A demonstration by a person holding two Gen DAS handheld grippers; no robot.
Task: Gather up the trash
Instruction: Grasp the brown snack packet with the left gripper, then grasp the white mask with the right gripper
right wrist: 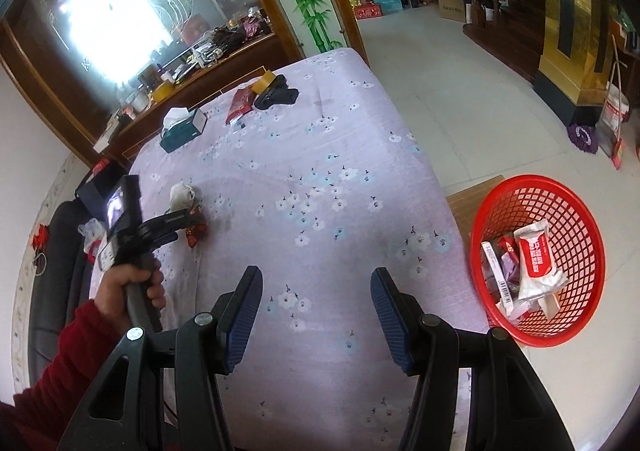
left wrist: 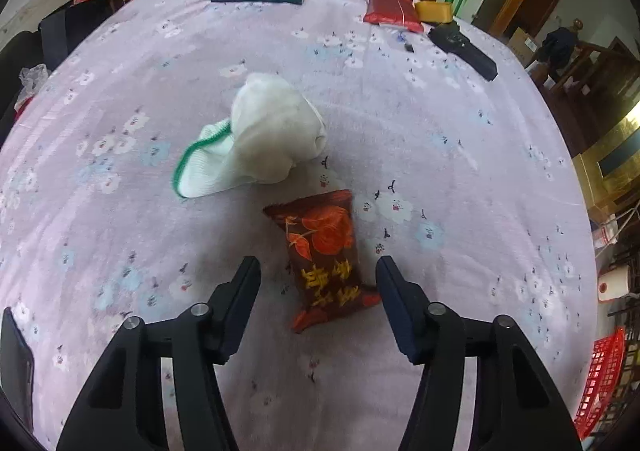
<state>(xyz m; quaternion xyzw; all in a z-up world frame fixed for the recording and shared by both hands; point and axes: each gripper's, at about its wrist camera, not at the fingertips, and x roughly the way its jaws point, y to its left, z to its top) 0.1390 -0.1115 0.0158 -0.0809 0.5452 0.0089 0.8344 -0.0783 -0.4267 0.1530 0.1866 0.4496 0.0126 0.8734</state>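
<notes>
Item: snack wrapper, between our spread left gripper jaws, white glove at 11 o'clock. Right gripper spread, empty. Risk: slippery film squirts free on closing.

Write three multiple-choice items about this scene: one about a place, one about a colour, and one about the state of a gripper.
1. Where does the dark brown snack packet with the orange print lie?
A. in the basket
B. on the lilac flowered cloth, between the fingers of the left gripper
C. on the floor

2. What colour is the round plastic mesh basket?
A. blue
B. green
C. red

3. How is the right gripper?
A. open and holding nothing
B. shut on the packet
C. shut on the white cotton glove with the green cuff

Key: 1 B, since the left wrist view shows the packet on the cloth between the open jaws; 2 C, since the mesh is red; 3 A, since only cloth shows between its spread fingers.
</notes>
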